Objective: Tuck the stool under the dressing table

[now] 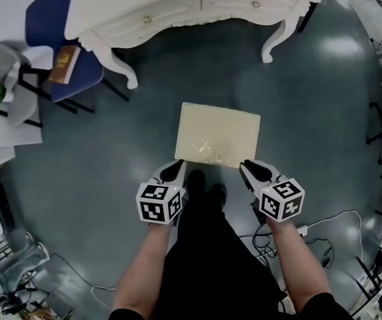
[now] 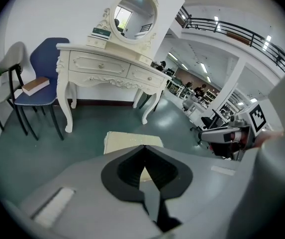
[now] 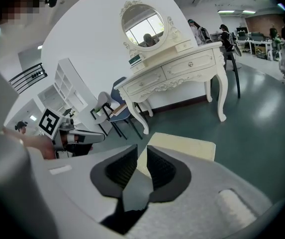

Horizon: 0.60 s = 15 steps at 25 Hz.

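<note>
The stool [image 1: 217, 135], with a cream rectangular cushion, stands on the dark green floor a little in front of the white dressing table [image 1: 177, 12]. My left gripper [image 1: 175, 169] hovers just short of the stool's near left corner, its jaws shut and empty. Just short of the near right corner is my right gripper [image 1: 251, 169]; its jaws stand a narrow gap apart with nothing between them. In the left gripper view the stool [image 2: 132, 142] lies just beyond the shut jaws. The right gripper view shows the stool [image 3: 187, 146] past the slightly parted jaws, with the dressing table [image 3: 177, 73] and its mirror behind.
A blue chair [image 1: 61, 39] with a book on its seat stands left of the dressing table, and a grey chair [image 1: 11, 79] beside it. Cables [image 1: 324, 232] lie on the floor at my right. Equipment stands line the right edge.
</note>
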Tool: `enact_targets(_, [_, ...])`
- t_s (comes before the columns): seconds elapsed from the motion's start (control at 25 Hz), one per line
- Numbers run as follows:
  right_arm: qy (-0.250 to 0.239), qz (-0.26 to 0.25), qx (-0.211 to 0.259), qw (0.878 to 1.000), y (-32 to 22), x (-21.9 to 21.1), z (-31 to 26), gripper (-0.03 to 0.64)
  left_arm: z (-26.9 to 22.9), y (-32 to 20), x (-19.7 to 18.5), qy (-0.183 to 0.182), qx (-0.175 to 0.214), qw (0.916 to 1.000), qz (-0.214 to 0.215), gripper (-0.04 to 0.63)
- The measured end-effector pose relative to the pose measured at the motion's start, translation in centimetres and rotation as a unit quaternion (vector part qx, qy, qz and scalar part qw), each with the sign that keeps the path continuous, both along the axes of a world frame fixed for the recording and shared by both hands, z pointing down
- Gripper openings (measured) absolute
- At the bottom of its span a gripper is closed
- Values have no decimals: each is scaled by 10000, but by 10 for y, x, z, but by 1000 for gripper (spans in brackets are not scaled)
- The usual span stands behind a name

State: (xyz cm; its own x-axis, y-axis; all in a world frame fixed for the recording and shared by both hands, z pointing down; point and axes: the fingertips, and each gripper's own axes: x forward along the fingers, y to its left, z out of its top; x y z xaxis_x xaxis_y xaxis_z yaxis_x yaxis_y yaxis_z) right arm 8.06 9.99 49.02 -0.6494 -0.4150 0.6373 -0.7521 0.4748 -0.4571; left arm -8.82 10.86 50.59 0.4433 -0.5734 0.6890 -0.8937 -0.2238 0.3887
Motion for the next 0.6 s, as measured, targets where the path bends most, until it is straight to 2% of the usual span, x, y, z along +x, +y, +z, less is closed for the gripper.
enact_targets(0.32, [207, 245, -162, 9994, 21, 7, 48, 89, 48, 5, -9, -220, -227, 9991, 267, 20])
enact_targets(0.44, [371, 257, -271, 9986, 30, 8, 78, 104, 71, 9, -11, -318, -312, 9976, 523, 20])
enact_targets(0.6, [677, 297, -363, 9966, 34, 18, 111, 139, 105, 11, -10, -384, -438, 9946, 859, 60])
